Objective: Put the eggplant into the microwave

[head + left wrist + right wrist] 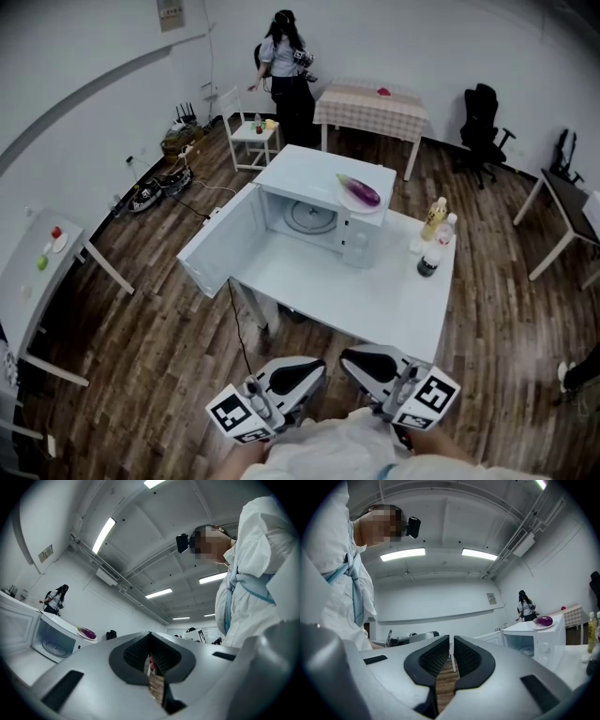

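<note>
A purple eggplant (359, 190) lies on a white plate (371, 208) on top of the white microwave (314, 169). The microwave's door (220, 246) hangs wide open to the left, and its turntable shows inside. It stands on a white table (375, 295). My left gripper (309, 370) and right gripper (361, 358) are side by side near my body, well short of the table, both shut and holding nothing. The left gripper view shows the shut gripper (150, 635), the eggplant (86, 632) and the microwave (54, 639) at far left. From the right gripper (451, 639), the eggplant (543, 620) lies far right.
Bottles (434, 234) stand on the table right of the microwave. A person (286, 66) stands at the back beside a small white stand (251, 131) and a checkered table (370, 105). A side table (37, 272) is at left, and an office chair (483, 122) and a desk (567, 202) at right.
</note>
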